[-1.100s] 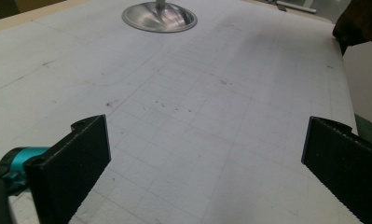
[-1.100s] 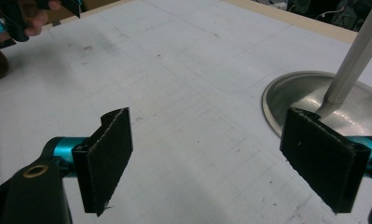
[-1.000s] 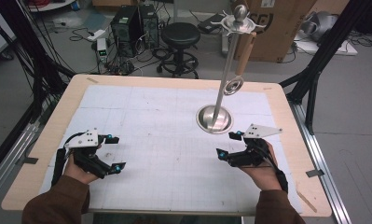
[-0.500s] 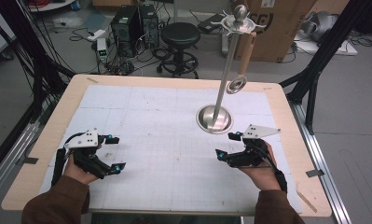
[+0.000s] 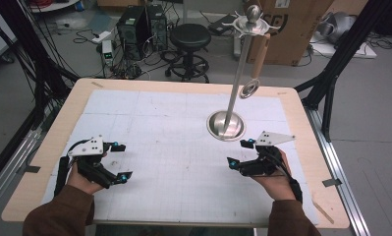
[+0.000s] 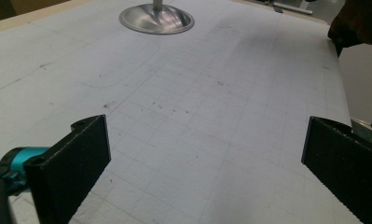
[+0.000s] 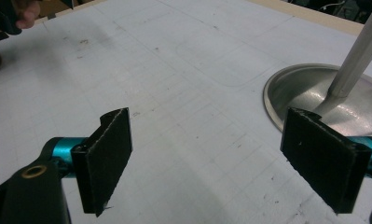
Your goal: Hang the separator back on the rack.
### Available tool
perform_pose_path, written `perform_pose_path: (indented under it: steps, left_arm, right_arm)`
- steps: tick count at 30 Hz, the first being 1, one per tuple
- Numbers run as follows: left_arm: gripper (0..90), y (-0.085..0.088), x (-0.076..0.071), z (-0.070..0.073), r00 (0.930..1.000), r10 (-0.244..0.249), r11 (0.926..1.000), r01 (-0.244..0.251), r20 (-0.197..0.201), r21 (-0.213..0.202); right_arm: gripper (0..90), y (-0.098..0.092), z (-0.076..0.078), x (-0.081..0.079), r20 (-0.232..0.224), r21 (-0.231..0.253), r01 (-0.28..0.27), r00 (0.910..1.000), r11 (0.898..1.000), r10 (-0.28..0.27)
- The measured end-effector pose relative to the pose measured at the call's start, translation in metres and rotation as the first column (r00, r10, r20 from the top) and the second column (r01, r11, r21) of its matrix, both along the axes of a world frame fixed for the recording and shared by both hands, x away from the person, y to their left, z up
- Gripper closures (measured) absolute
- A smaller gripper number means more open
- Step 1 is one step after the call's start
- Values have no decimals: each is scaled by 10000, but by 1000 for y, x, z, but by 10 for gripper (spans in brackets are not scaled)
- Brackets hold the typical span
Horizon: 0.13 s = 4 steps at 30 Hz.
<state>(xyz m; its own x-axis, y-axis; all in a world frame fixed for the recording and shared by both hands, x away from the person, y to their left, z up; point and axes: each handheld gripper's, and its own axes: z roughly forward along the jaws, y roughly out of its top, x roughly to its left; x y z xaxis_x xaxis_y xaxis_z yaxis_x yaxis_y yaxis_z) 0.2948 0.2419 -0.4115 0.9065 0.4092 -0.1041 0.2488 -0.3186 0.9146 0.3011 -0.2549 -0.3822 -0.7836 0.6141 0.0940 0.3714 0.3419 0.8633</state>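
My left gripper (image 5: 119,162) rests low over the white gridded mat (image 5: 174,147), jaws spread wide with nothing between them. Ahead of it and off to its right stands a metal stand (image 5: 226,124), a round shiny base with a tall thin pole rising from it. A small utensil with a wooden handle (image 5: 256,64) hangs from its top. My right gripper (image 5: 239,153), jaws also wide apart and empty, sits just beside that base.
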Motion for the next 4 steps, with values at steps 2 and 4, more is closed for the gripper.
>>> perform_pose_path:
  steps: [2,4]
  left_arm:
    - [16,1,0,0,10000,-11,10000,11,14,65]
    - [16,0,0,0,10000,8,10000,-8,37,74]
  right_arm:
    - [159,0,0,0,-45,20,32,10000,10000,-32]
    - [159,0,0,0,-42,2,18,10000,10000,-18]
